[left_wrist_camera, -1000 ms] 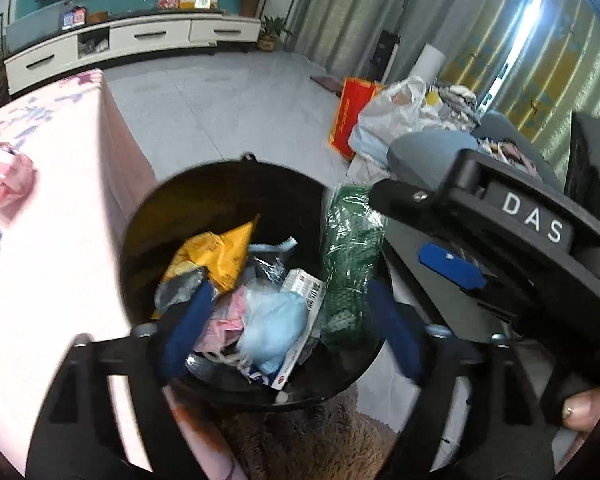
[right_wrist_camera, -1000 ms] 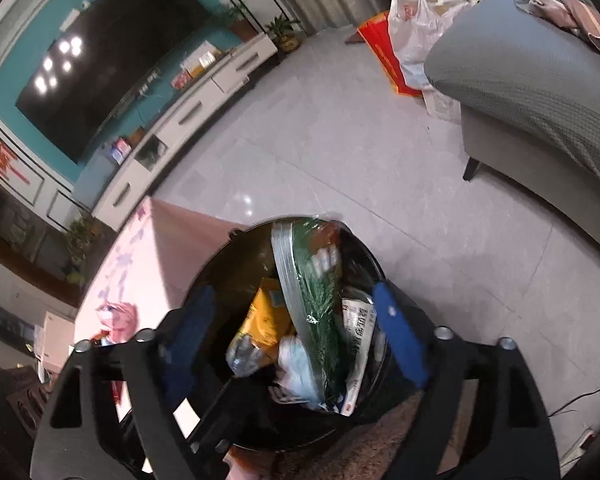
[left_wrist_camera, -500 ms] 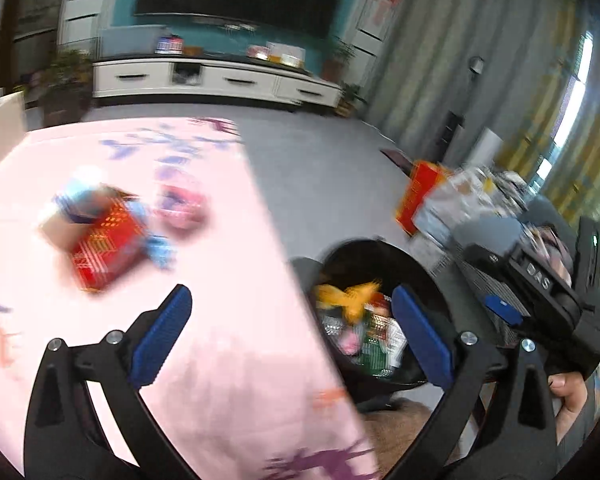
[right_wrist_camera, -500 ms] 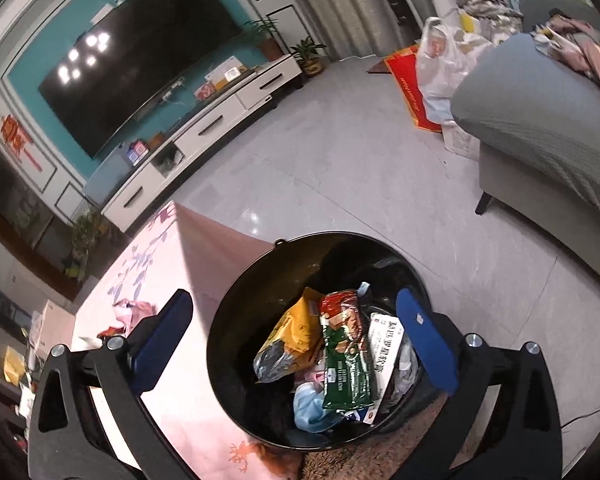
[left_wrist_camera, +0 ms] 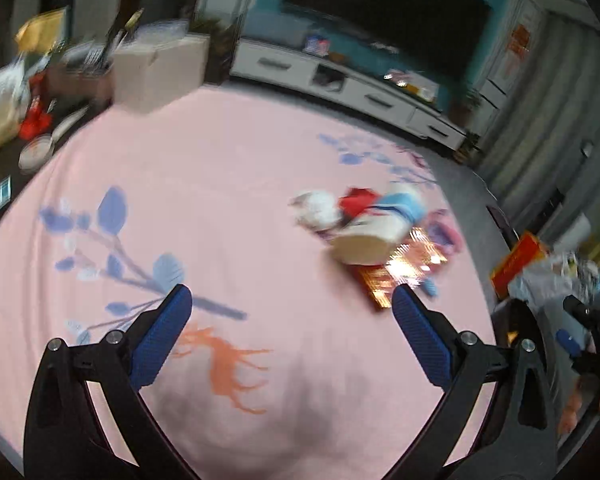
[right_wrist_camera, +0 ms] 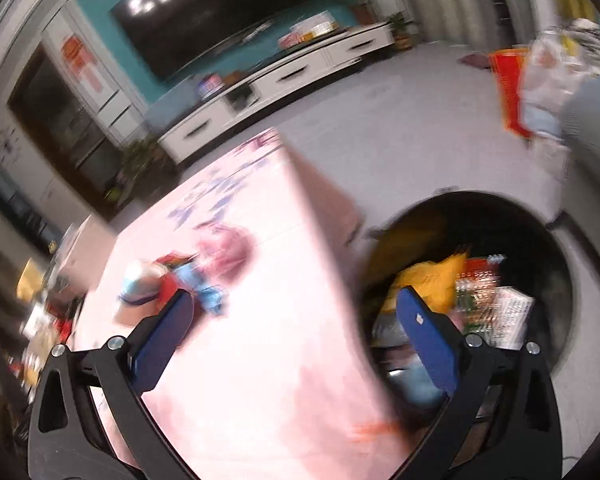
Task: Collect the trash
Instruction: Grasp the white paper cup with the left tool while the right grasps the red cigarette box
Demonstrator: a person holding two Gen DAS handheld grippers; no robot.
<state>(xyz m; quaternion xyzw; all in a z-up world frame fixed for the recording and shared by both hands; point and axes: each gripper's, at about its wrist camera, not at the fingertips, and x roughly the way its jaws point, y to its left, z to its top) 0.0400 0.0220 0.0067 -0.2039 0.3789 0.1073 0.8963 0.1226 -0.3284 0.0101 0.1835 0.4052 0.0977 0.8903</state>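
Both grippers stand wide apart with nothing between their pads: the left gripper (left_wrist_camera: pixel 290 332) hangs over the pink tablecloth (left_wrist_camera: pixel 228 200), the right gripper (right_wrist_camera: pixel 292 328) straddles the table edge and the black bin (right_wrist_camera: pixel 556 248). That bin, on the floor just right of the table, already holds a yellow bag (right_wrist_camera: pixel 432 280) and other wrappers. Left to collect, far right on the cloth, is a blurred cluster: a paper cup (left_wrist_camera: pixel 380 228), a red foil packet (left_wrist_camera: pixel 400 272) and crumpled pink scraps (left_wrist_camera: pixel 444 232).

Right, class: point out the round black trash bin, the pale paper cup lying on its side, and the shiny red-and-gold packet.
Round black trash bin (right_wrist_camera: pixel 556 236): right wrist view, far inner wall.
Pale paper cup (left_wrist_camera: pixel 380 228): left wrist view, side wall.
Shiny red-and-gold packet (left_wrist_camera: pixel 392 276): left wrist view, glossy top face.
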